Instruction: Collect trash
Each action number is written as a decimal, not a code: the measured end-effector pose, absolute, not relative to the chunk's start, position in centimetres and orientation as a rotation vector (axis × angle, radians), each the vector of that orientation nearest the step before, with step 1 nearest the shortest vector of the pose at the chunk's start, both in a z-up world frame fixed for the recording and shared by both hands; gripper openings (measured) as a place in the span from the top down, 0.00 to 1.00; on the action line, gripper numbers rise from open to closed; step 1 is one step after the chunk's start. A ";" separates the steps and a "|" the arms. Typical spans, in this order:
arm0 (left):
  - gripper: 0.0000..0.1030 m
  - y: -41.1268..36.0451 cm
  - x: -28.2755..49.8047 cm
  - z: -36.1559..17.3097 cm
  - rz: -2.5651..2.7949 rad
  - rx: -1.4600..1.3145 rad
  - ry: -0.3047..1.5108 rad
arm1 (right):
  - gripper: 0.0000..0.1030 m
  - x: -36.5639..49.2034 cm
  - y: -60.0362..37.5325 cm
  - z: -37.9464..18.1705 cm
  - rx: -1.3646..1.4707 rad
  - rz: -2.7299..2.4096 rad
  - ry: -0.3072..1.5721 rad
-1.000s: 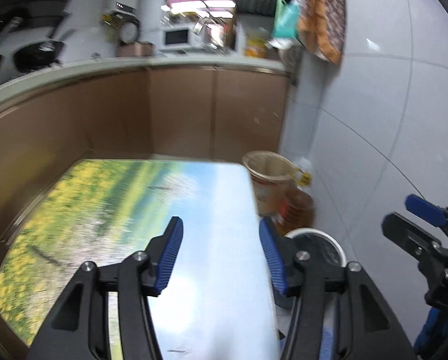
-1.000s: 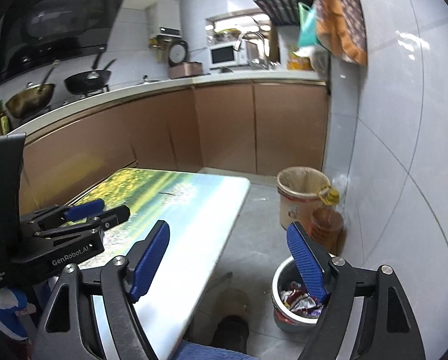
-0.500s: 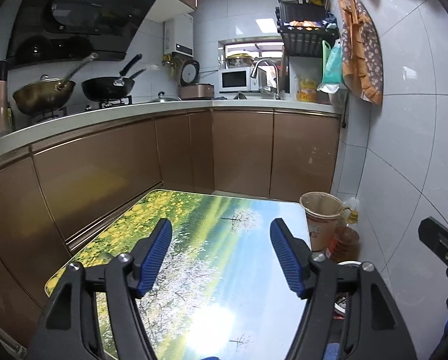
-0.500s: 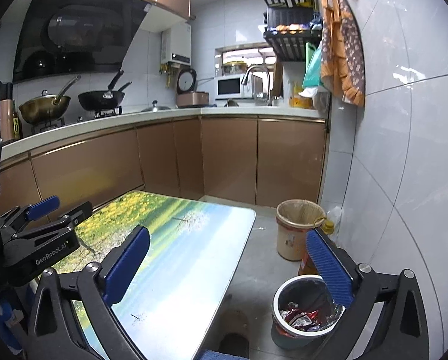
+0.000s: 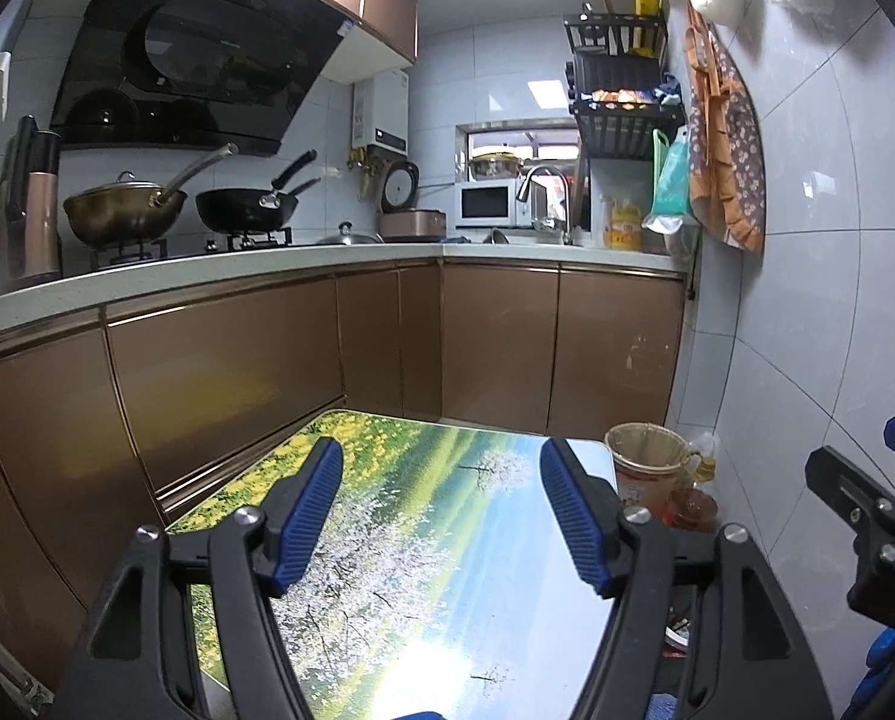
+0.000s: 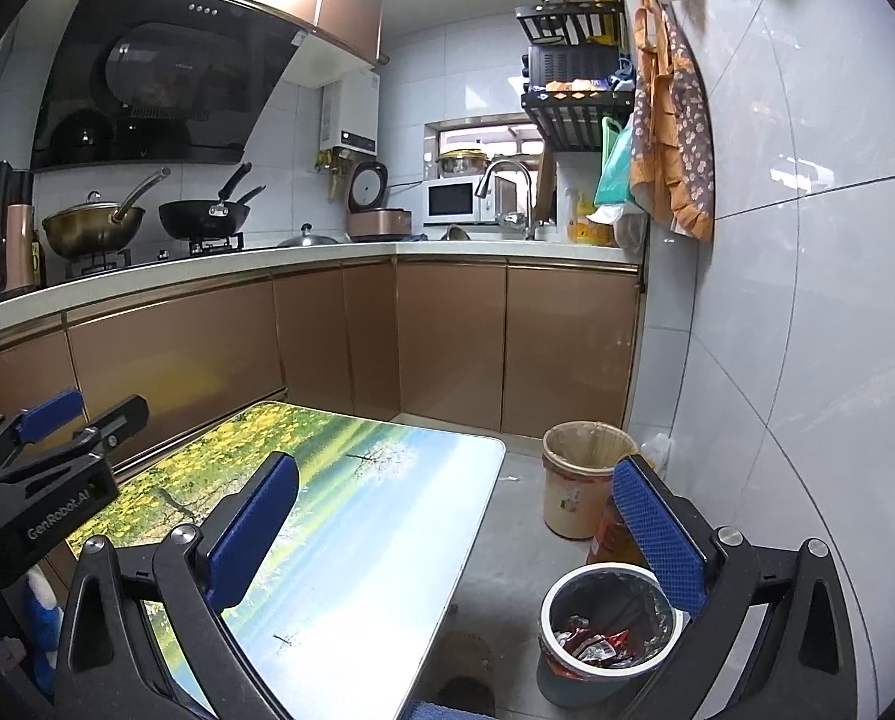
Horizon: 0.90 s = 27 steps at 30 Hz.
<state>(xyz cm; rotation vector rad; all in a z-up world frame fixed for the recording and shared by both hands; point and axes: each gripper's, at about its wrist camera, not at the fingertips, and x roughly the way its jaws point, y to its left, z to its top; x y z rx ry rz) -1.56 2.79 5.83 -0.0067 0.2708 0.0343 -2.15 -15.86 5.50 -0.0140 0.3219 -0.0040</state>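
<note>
Jaws wide and holding nothing on the left gripper (image 5: 438,507), as its own wrist view shows; the blue pads hang above the counter (image 5: 411,600), a low folding top printed with a meadow and sky scene. No scrap or wrapper shows on that printed surface. Past its right edge stand a lined paper-coloured bucket (image 5: 648,462) and an amber oil bottle (image 5: 690,510) on the floor by the tiled wall (image 5: 807,300), and the right gripper's side pokes in at the frame's edge. Beyond run brown cabinet doors (image 5: 495,342), a stove with two woks (image 5: 243,210), a microwave (image 5: 486,204) and a sink tap.

From the right wrist view, the right gripper (image 6: 456,522) likewise has its jaws spread wide and empty. Below its right pad sits the trash bin (image 6: 573,678), white-rimmed and dark-lined, on the grey floor (image 6: 507,516) just beside the counter; red and silver wrappers (image 6: 594,642) lie inside it. So the trash appears already gathered there.

My judgement is that the collecting step is at or near its end, or between pieces. The next move calls for scanning counter and floor for anything left, then lowering open jaws squarely over it before closing.
</note>
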 end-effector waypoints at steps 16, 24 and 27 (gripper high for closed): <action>0.29 2.6 -3.4 6.1 0.045 0.001 0.225 | 0.00 -3.6 -16.6 6.0 0.002 -0.028 0.287; 0.29 2.3 -4.3 6.1 0.039 0.014 0.226 | 0.00 -4.7 -16.7 6.1 0.008 -0.040 0.270; 0.29 2.2 -4.7 6.2 0.036 0.016 0.225 | 0.00 -5.1 -16.8 6.2 0.011 -0.043 0.265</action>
